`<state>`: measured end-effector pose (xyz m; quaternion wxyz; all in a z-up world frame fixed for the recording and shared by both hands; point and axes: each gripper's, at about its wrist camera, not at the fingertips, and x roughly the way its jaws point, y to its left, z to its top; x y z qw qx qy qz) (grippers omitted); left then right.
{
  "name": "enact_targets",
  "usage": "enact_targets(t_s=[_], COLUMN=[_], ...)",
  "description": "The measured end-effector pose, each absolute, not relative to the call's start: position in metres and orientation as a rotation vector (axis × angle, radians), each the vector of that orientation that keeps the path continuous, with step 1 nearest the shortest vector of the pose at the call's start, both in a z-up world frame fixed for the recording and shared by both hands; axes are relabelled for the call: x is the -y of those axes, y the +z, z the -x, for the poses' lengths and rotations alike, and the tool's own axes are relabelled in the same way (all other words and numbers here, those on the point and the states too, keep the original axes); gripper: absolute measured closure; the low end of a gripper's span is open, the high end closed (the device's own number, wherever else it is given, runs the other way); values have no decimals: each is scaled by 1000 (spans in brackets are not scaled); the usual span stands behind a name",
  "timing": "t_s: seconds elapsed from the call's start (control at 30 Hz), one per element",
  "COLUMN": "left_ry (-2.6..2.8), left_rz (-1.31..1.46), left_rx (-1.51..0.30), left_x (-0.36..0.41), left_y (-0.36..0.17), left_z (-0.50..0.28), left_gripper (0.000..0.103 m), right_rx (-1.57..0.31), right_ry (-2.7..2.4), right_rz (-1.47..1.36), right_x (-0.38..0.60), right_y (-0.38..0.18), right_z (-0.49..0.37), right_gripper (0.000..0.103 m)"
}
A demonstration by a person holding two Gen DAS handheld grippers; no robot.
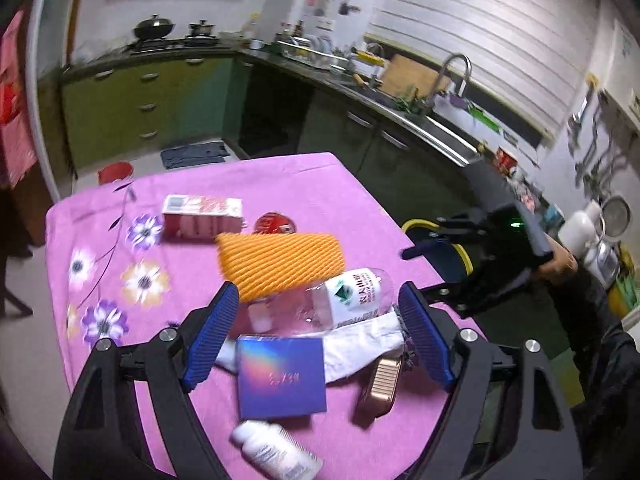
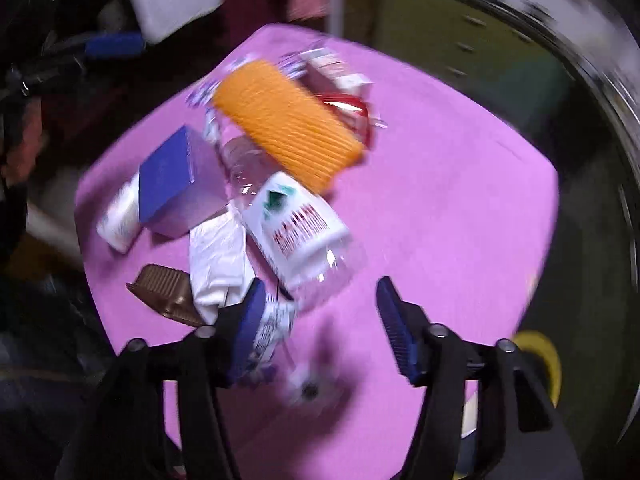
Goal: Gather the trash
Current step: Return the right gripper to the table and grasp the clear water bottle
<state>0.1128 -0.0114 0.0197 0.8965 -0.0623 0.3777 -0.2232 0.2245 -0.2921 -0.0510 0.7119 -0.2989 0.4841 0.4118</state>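
A pile of items lies on the pink tablecloth [image 1: 304, 184]: an orange foam net [image 1: 280, 264], a clear plastic bottle [image 1: 348, 294] with a white label, a blue box [image 1: 280, 376], a white bag [image 1: 360, 344], a brown tray [image 1: 380, 388], a white bottle [image 1: 276, 454], a pink carton [image 1: 202, 216] and a red lid [image 1: 274, 222]. My left gripper [image 1: 316, 336] is open above the blue box and bottle. My right gripper [image 2: 320, 328] is open over the cloth [image 2: 440, 200], near the bottle [image 2: 296, 232], net [image 2: 288, 124], box [image 2: 172, 176] and bag [image 2: 218, 264]. A small printed wrapper [image 2: 276, 324] lies beside its left finger.
A yellow-rimmed bin [image 1: 444, 248] stands on the floor right of the table; it also shows in the right wrist view [image 2: 540, 356]. Green kitchen cabinets [image 1: 140, 100] and a sink counter [image 1: 420, 120] run behind. A red bowl [image 1: 115, 172] sits on the floor. The right wrist view is blurred.
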Motion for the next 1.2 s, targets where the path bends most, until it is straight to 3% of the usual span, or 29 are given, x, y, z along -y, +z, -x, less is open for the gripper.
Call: enact_targets(t_s=[0.13, 0.47, 0.97, 1.1, 1.2], left_ry=[-420, -397, -409, -409, -411], left_rz=[152, 208, 233, 243, 250], left_rx=[-774, -790, -830, -839, -847], left_x=[-6, -26, -30, -33, -34], left_y=[16, 2, -15, -19, -23], left_z=[-102, -100, -104, -105, -107], left_gripper=[23, 22, 22, 21, 21], right_rx=[-1121, -1289, -1355, -1378, -1391], right_ry=[996, 1091, 1154, 1128, 1094], right_rz=[838, 992, 1096, 1056, 1045], right_x=[264, 219, 156, 160, 177], right_y=[-61, -102, -141, -137, -134], right_z=[-235, -272, -286, -299, -300], right_gripper=[34, 34, 34, 46, 46])
